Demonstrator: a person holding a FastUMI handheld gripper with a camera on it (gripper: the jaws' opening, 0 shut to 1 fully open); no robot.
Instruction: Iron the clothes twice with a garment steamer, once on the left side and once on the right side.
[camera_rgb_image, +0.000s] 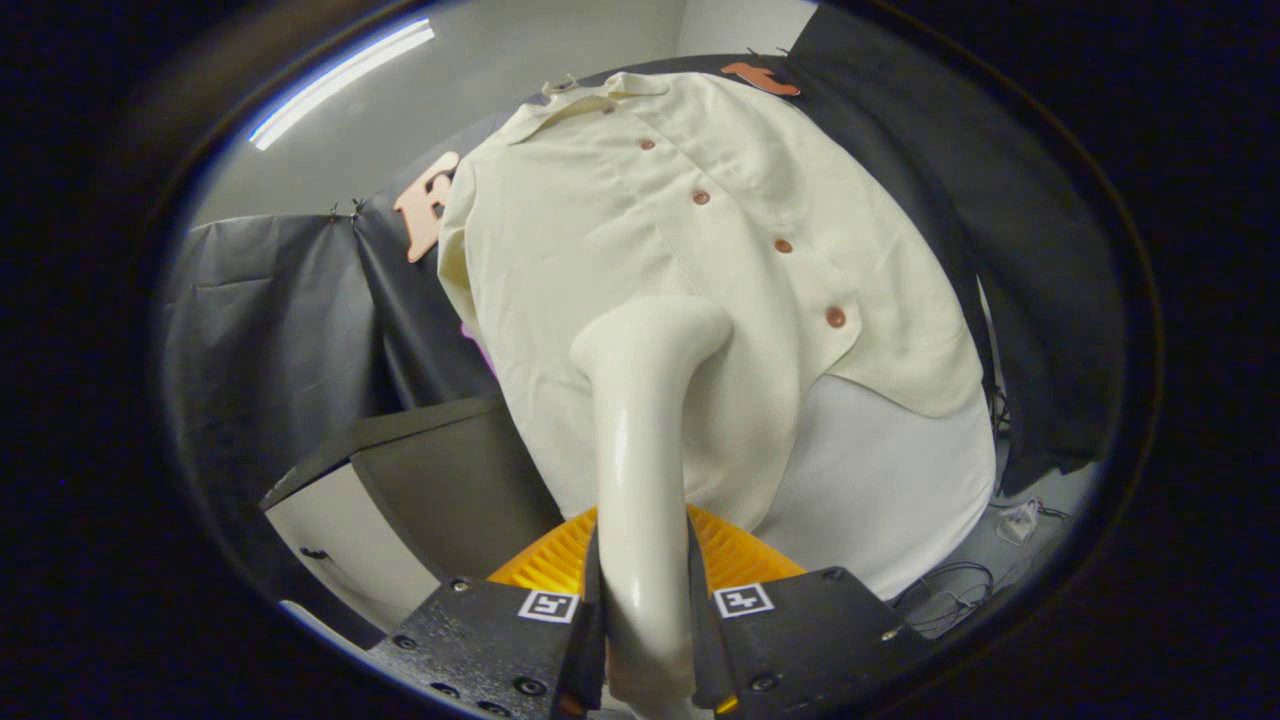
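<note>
So the tongs are clamped on the cream handle of the garment steamer, one finger pressed on each side of it, and the handle runs up from between them and bends over toward the shirt. The steamer's head sits against, or at least right at, the cloth on the lower half of the shirt's front; I can't tell if it's actually touching. The shirt is a pale cream button-up hanging in front of the black booth wall, with its row of reddish buttons running down just beside and above the steamer head. Something orange and ribbed peeks out just past the fingers behind the handle, not sure what that is. My guess is this is one of the two passes, on the panel to one side of the button line, though I can't say which pass. Next move probably wants a steady grip and a slow straight stroke along the panel, keeping the head flat on the cloth and off the buttons.
</note>
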